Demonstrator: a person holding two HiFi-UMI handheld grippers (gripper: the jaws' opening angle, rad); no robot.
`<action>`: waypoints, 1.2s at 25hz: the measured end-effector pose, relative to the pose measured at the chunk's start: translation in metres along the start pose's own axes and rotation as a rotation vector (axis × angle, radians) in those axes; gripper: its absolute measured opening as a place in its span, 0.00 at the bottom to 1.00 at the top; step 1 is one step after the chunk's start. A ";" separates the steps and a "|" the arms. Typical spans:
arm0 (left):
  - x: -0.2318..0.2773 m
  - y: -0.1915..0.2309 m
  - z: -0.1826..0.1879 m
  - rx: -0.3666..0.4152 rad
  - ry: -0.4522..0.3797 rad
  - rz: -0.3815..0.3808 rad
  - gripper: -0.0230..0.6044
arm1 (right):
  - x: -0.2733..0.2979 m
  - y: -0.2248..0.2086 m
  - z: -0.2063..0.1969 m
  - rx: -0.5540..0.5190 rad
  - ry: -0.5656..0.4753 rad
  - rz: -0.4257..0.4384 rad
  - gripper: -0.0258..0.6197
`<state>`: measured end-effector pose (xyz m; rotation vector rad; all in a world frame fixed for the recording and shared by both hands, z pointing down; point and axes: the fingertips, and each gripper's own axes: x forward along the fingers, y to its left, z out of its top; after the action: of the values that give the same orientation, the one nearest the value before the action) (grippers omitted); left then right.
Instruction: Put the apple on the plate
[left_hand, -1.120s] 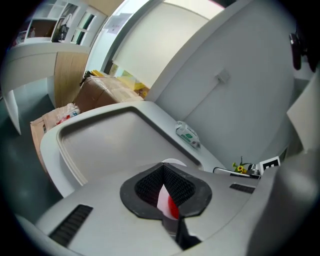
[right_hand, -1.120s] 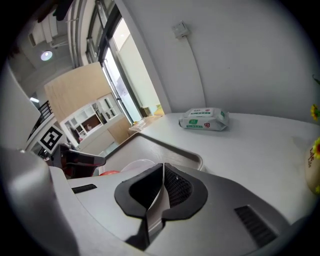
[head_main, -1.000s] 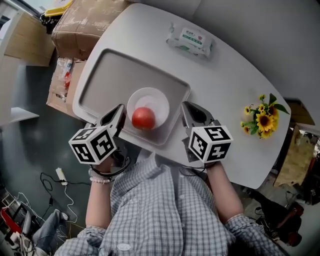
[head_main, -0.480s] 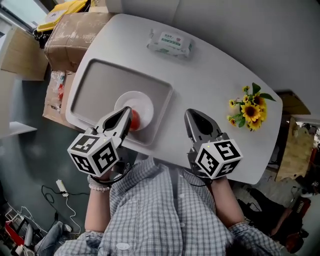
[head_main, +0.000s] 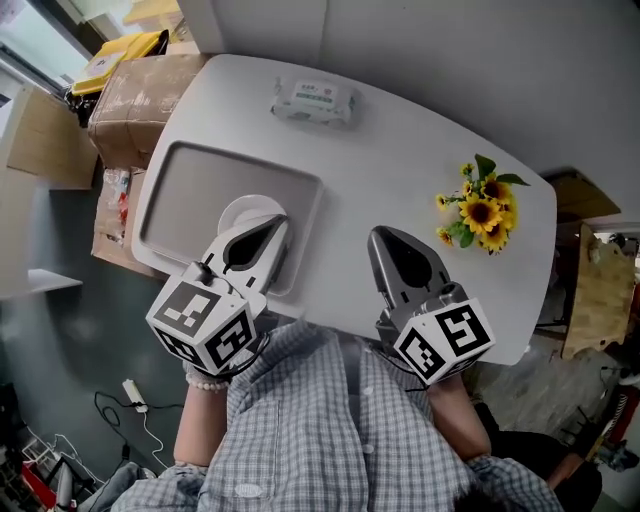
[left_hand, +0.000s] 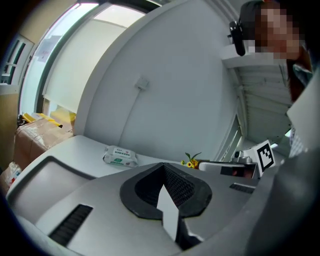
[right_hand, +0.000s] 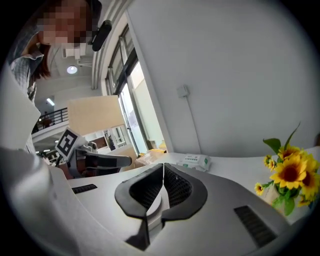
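In the head view the white plate sits on the grey tray at the left of the white table. My left gripper hangs over the plate with its jaws shut and empty, and it hides the apple. My right gripper is held above the table's near edge, right of the tray, jaws also shut on nothing. In the left gripper view the left gripper points out over the table. The right gripper view shows the right gripper the same way.
A pack of wet wipes lies at the table's far side. A small bunch of sunflowers stands at the right. A cardboard box sits on the floor beyond the table's left end.
Both grippers have lifted toward the camera. The red apple lay in plain sight on the plate a second ago; the left gripper now covers it. The table sits further left in view.
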<state>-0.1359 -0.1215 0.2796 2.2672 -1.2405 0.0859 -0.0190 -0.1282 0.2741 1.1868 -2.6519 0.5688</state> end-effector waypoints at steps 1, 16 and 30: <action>0.001 -0.006 0.002 0.013 -0.001 -0.008 0.05 | -0.003 0.001 0.004 -0.024 -0.009 0.000 0.08; -0.004 -0.035 0.011 0.093 -0.031 -0.009 0.05 | -0.015 0.000 0.015 -0.027 -0.025 0.039 0.08; -0.001 -0.037 0.010 0.097 -0.034 -0.004 0.05 | -0.013 0.003 0.010 -0.030 -0.006 0.059 0.08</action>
<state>-0.1094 -0.1103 0.2549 2.3634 -1.2740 0.1089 -0.0129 -0.1216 0.2601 1.1076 -2.6981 0.5345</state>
